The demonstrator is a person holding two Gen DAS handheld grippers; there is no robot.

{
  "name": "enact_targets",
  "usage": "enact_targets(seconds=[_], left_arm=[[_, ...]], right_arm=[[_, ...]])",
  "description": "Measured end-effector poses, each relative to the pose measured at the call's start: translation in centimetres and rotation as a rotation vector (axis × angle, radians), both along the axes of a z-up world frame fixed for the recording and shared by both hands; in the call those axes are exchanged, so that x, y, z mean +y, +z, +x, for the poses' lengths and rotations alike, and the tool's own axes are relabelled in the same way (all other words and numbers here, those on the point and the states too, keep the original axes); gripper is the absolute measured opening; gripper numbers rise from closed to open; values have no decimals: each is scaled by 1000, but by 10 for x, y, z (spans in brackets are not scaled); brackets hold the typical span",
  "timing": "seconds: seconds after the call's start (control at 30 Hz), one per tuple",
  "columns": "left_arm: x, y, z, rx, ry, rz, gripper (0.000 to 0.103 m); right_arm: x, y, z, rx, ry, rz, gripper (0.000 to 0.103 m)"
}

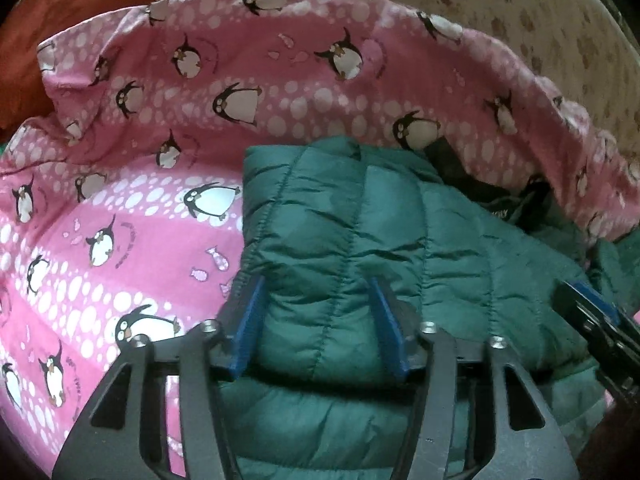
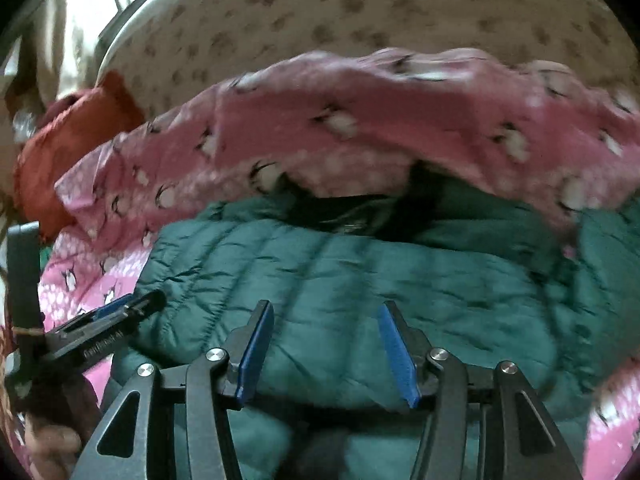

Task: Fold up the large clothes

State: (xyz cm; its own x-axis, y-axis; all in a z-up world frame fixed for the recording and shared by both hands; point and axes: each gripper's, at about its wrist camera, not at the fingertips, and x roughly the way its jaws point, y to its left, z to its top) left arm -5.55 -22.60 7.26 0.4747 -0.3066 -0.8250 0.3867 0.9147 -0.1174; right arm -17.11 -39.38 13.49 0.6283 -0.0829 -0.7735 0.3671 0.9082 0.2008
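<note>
A dark green quilted puffer jacket (image 1: 360, 208) (image 2: 360, 272) lies folded on a pink penguin-print sheet (image 1: 160, 220) (image 2: 360, 120). Its black inner collar with a label (image 1: 480, 196) (image 2: 352, 212) shows at the far side. My left gripper (image 1: 316, 284) stands open over the jacket's left edge, with a puffy fold lying between its blue pads. My right gripper (image 2: 326, 306) is open above the jacket's middle, nothing pinched. Each gripper appears in the other's view: the right one (image 1: 588, 304) at the right edge, the left one (image 2: 132, 306) at the lower left.
The pink sheet's far edge is rumpled up and overlaps the jacket's top right. An orange-red cloth (image 1: 60, 20) (image 2: 80, 140) lies at the far left. Beyond is a cream cover with brown spots (image 1: 480, 0) (image 2: 320, 8). A hand (image 2: 52, 440) shows at the lower left.
</note>
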Motion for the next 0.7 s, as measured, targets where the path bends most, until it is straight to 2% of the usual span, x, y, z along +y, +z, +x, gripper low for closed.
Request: enact_targets(seconds=[0.2,0.33,0.47,0.57,0.63,0.7], left_arm=[[-5,-12,-2,-26,-24,33,64],[-8,-17,-1,-30,-30,38,66],[-8,-18,-3,-38,-28,35,67],[-7,-18,-2,-31,-23,23,67],[-7,-18,-2,-31,-21,16,67],[-7,-19,-3,-35,-19,16,67]], right_arm=[[6,-38,30,97,3,-96,52],[-8,-57,25,111,-23,-72,56],[-12,-49,18,122,-24,-61,56],[-16,-32,-1,80,-43,-48,56],[-24,-21,-21,51,-75,-73,56],[-35,-19,-35,60,-120,-101,56]])
